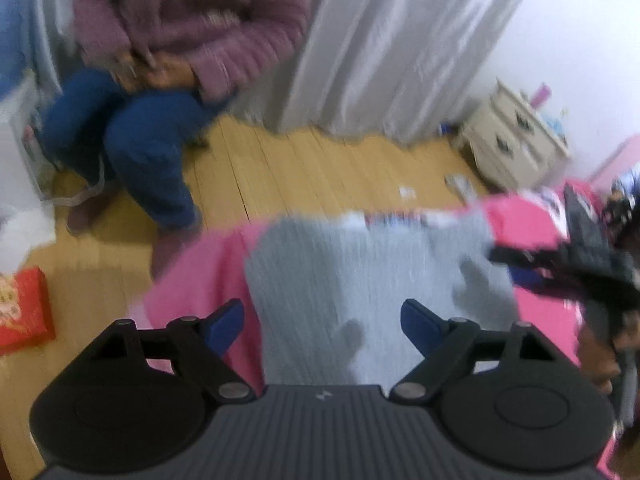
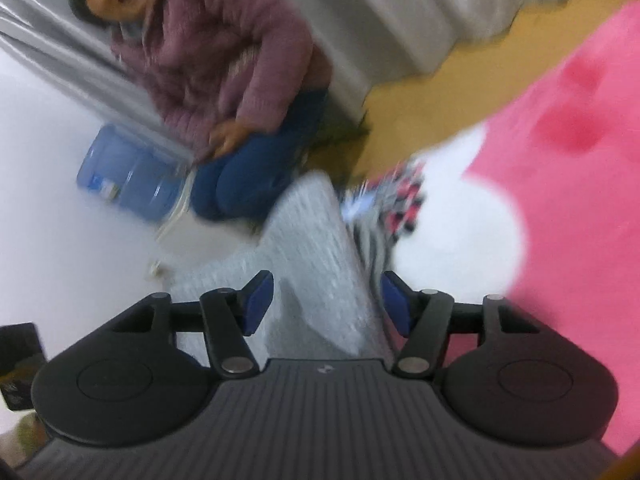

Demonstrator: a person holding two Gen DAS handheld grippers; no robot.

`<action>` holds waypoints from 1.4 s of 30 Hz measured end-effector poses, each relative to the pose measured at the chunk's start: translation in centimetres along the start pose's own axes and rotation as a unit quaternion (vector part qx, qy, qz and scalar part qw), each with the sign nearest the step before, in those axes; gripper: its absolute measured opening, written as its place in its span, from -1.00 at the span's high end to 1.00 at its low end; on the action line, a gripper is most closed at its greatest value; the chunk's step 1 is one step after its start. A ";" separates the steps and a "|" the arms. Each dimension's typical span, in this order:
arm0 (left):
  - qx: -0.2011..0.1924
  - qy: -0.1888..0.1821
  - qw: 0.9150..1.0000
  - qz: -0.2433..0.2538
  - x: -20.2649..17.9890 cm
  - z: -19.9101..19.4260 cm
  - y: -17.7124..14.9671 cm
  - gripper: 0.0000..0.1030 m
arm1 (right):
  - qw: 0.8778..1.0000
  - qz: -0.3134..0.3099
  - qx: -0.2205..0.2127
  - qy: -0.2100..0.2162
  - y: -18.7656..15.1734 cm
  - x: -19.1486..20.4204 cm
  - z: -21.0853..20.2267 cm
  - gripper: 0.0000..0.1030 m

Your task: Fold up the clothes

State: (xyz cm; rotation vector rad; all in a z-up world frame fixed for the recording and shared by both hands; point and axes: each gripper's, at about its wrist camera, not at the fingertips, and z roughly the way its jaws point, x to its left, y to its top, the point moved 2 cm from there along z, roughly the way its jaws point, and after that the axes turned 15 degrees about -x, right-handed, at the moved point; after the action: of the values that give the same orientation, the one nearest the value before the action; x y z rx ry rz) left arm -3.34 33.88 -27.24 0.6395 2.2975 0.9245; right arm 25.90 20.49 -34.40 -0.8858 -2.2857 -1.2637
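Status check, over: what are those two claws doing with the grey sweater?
Left gripper open, empty. Right gripper open, empty. Grey sweater on pink blanket, ungrasped. Nothing blocking.

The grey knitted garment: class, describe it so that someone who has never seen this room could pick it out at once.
Find the bright pink bedcover that fills the foreground above the wooden floor. On it, straight ahead of the open left tongs, lies the grey knitted garment. It is the only pale grey, ribbed piece there; the fabric beside it is patterned in red, white and blue.
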 end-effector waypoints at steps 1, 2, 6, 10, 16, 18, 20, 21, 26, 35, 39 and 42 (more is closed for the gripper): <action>-0.017 -0.003 1.000 0.003 -0.1 -0.5 0.9 -0.67 | 1.000 -0.017 -0.007 -0.010 0.2 0.7 -0.6 -0.14; -0.026 -0.008 1.000 0.005 -0.3 -0.6 1.6 -0.65 | 0.999 -0.035 -0.015 -0.019 0.3 1.3 -1.2 -0.09; -0.026 -0.063 0.997 0.022 -1.7 0.8 2.5 -0.64 | 0.992 -0.104 -0.045 -0.057 0.9 3.9 -3.5 0.30; -0.003 -0.076 0.996 0.053 -2.1 3.6 0.7 -0.63 | 0.983 -0.158 -0.031 -0.086 0.2 5.2 -0.8 0.48; 0.007 -0.088 0.994 0.070 -1.8 4.0 0.2 -0.62 | 0.976 -0.162 -0.039 -0.138 -0.1 5.9 0.2 0.59; 0.009 -0.095 0.993 0.065 -1.3 3.9 0.2 -0.62 | 0.978 -0.149 -0.058 -0.132 0.5 6.4 -0.8 0.59; 0.009 -0.101 0.993 0.062 -0.9 3.8 0.2 -0.61 | 0.977 -0.151 -0.058 -0.138 0.1 6.7 -1.6 0.65; 0.008 -0.101 0.993 0.065 -1.0 3.8 0.2 -0.61 | 0.976 -0.153 -0.057 -0.142 -0.2 6.8 -2.0 0.67; 0.004 -0.096 0.993 0.067 -1.0 3.3 0.3 -0.64 | 0.973 -0.159 -0.056 -0.159 -1.3 7.4 -4.0 0.67; -0.014 -0.087 0.994 0.056 -1.1 -1.9 0.5 -0.64 | 0.969 -0.170 -0.025 -0.178 -3.9 6.6 -6.2 0.63; -0.001 -0.069 0.997 0.043 -0.7 -2.9 -1.5 -0.63 | 0.968 -0.174 0.006 -0.179 -5.3 5.2 -6.3 0.63; 0.009 -0.058 0.998 0.029 -0.3 -4.1 -2.7 -0.62 | 0.970 -0.160 0.024 -0.182 -5.3 4.4 -6.8 0.65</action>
State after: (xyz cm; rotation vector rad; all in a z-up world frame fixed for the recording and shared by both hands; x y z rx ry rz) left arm -6.42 30.07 -26.67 0.7501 2.1976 0.8709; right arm 19.26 14.10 -31.51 -0.8083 -2.8313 -1.2462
